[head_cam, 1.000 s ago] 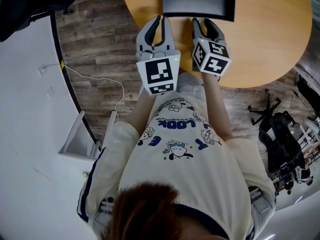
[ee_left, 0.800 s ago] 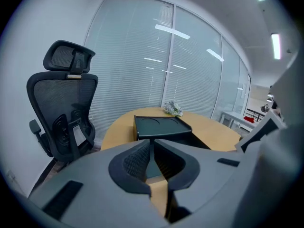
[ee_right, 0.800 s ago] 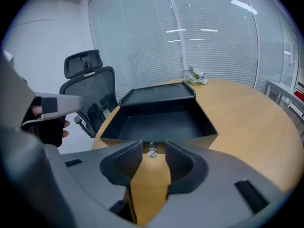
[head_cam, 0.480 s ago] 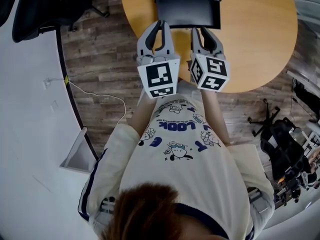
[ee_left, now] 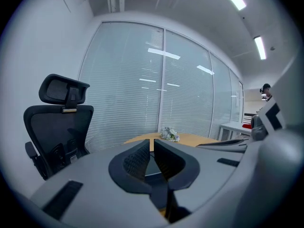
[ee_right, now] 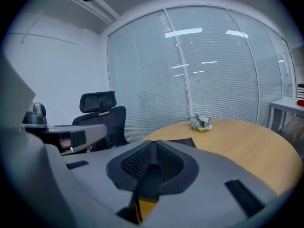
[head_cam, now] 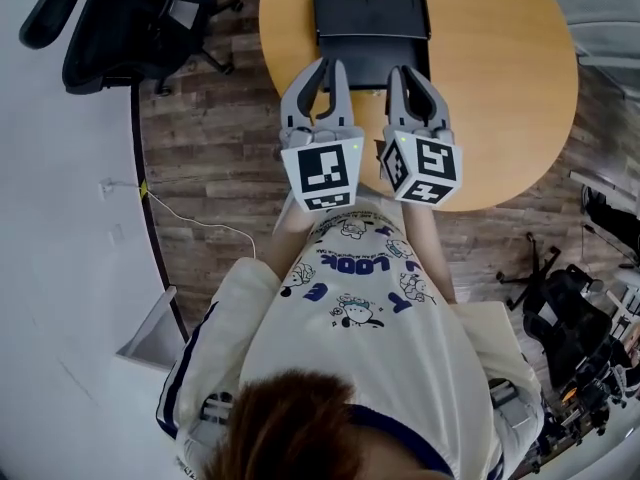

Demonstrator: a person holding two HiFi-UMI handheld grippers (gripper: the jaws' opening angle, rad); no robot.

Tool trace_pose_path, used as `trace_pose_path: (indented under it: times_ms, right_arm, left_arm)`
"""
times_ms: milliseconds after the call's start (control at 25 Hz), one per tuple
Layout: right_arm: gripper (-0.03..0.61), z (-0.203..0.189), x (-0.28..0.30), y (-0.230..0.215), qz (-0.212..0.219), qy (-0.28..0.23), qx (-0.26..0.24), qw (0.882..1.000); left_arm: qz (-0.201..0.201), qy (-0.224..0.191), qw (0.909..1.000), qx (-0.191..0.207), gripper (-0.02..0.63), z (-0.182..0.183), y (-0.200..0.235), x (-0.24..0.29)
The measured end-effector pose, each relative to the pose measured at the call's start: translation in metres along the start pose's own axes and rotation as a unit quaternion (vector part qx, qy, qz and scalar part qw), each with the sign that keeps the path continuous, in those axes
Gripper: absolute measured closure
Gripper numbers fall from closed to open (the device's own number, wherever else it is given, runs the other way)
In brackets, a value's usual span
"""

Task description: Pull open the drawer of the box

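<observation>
A black box (head_cam: pixel 370 8) lies on the round wooden table (head_cam: pixel 500 88), its drawer front (head_cam: pixel 372 53) facing me. My left gripper (head_cam: pixel 322 68) hovers at the front's left corner and looks shut, with nothing between its pads. My right gripper (head_cam: pixel 413 73) is at the front's right part, its jaws closing and almost together. In the right gripper view the right gripper (ee_right: pixel 153 146) has nothing between its pads, and the box top (ee_right: pixel 178 141) shows just beyond. The left gripper view's jaws (ee_left: pixel 152 146) leave a thin slit with the dark box (ee_left: pixel 151 167) behind.
A small bunch of flowers (ee_right: pixel 201 122) lies at the table's far edge. A black office chair (head_cam: pixel 140 23) stands left of the table, and a white cable (head_cam: pixel 200 223) runs over the wood floor. Another chair's base (head_cam: pixel 525 268) is at the right.
The head view has tilted, so the whole box now shows. Both grippers stay at its near edge. The right gripper's fingers have drawn closer together.
</observation>
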State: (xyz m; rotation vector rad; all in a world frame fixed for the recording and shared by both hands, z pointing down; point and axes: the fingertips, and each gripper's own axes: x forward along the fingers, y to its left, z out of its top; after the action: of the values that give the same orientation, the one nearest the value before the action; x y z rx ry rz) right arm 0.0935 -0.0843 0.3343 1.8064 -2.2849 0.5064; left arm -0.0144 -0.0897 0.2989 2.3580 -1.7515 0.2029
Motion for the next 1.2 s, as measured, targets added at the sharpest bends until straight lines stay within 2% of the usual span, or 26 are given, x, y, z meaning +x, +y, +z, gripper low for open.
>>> trace_pose_path:
  times_ms: [400,720,1200]
  right_arm:
    - [0.529,0.038,-0.006,0.011,0.005,-0.057,-0.015,0.998]
    - [0.534,0.045,-0.006,0.018,0.013,-0.068,-0.019,0.997]
    - [0.535,0.055,-0.011,0.017,0.002,-0.083,-0.022,0.996]
  left_arm:
    - [0.004,-0.034,0.9992,0.019,0.578,0.029,0.002,-0.005]
    - [0.003,-0.045,0.9988,0.021,0.578,0.037,0.005,-0.007]
    - [-0.005,-0.055,0.9982,0.023,0.578,0.045,0.001,-0.008]
